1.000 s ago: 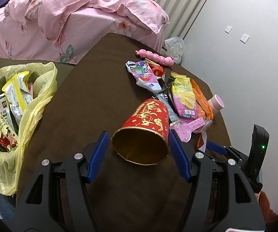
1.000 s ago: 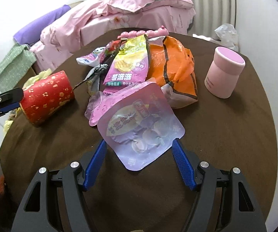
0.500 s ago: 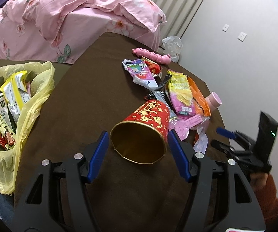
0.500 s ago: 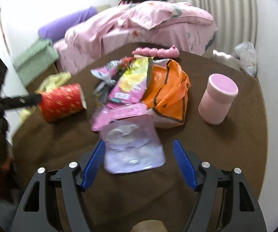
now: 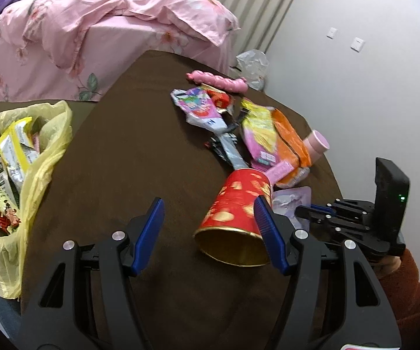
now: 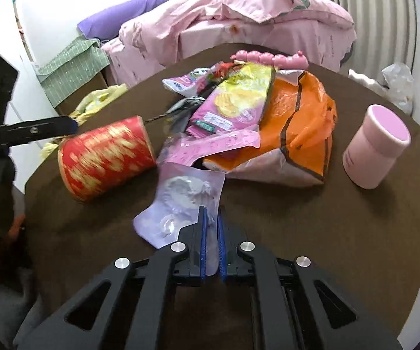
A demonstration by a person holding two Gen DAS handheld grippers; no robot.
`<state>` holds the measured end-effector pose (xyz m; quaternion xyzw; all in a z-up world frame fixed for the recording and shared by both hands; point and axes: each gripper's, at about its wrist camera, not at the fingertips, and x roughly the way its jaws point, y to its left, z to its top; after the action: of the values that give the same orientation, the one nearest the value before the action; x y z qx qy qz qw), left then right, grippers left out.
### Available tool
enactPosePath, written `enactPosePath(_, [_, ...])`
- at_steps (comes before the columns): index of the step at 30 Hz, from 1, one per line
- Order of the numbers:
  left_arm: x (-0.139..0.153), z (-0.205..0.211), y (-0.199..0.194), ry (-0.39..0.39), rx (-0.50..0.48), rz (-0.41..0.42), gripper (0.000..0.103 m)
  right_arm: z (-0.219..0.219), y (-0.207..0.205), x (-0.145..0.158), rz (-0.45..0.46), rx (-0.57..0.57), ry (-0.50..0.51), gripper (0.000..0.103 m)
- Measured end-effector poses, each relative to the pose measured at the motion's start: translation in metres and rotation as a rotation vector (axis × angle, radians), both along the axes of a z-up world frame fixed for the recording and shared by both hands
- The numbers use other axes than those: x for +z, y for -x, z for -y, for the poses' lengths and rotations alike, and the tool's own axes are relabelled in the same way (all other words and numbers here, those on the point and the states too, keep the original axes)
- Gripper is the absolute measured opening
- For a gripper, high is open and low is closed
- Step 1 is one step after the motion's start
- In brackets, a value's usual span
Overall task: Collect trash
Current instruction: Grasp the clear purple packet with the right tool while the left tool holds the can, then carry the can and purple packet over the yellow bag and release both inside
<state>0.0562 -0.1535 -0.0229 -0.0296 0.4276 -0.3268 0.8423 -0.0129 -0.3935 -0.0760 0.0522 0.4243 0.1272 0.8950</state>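
Note:
On the brown table (image 5: pixel 122 151) a red and gold paper cup (image 5: pixel 239 213) lies on its side, blurred. My left gripper (image 5: pixel 209 204) is open around it: the right finger touches the cup, while a wide gap separates the cup from the left finger. My right gripper (image 6: pixel 210 213) is shut on the near edge of a pale purple pouch (image 6: pixel 180 204), which lies crumpled on the table beside the cup (image 6: pixel 105 157). From the left wrist view, the right gripper (image 5: pixel 312 213) sits just right of the cup, pinching the pouch (image 5: pixel 291 201).
A yellow trash bag (image 5: pixel 43 157) holding wrappers hangs off the table's left edge. Behind the cup lies a pile: a purple-yellow chip bag (image 6: pixel 233 99), an orange bag (image 6: pixel 303 122), a pink toy (image 6: pixel 268 57). A pink canister (image 6: pixel 376 151) stands at right. A pink bed (image 5: pixel 93 29) lies beyond.
My right gripper's jaws went from wide open to shut on the purple pouch, crumpling it. In the left view the cup shifted from centred between the fingers to against the right finger.

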Motion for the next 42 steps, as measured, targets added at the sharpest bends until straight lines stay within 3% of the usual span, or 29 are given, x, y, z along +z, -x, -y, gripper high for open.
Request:
enactPosePath(4, [0.003,0.006,0.014,0.030,-0.073,-0.004,0.060,0.007,0.025,0.011,0.024,-0.061,-0.021,0.005])
enactPosePath(7, [0.001,0.020,0.025,0.036,-0.149,-0.019,0.066,0.019,0.042,0.014,0.034,-0.143,-0.017,0.005])
enactPosePath(11, [-0.008,0.051,0.036,-0.101,-0.156,0.048,0.066,0.039,0.058,0.009,0.031,-0.245,-0.055,0.005])
enactPosePath(15, [-0.019,0.052,0.030,-0.127,-0.107,0.032,0.066,0.047,0.073,0.010,0.060,-0.287,-0.089,0.005])
enactPosePath(18, [-0.021,0.049,0.029,-0.096,-0.114,-0.007,0.066,0.046,0.079,0.014,0.081,-0.291,-0.098,0.005])
enactPosePath(21, [-0.018,0.046,0.032,-0.073,-0.120,-0.017,0.059,0.043,0.081,0.018,0.100,-0.284,-0.090,0.005])
enactPosePath(32, [0.033,0.030,0.061,-0.039,-0.101,0.166,0.055,0.023,0.088,0.053,0.189,-0.249,-0.030,0.005])
enactPosePath(36, [0.049,0.007,0.060,-0.014,-0.049,0.195,0.055,0.005,0.081,0.074,0.224,-0.212,0.016,0.005])
enactPosePath(42, [0.070,-0.044,0.047,-0.036,0.079,0.274,0.055,-0.029,0.055,0.109,0.269,-0.134,0.070,0.005])
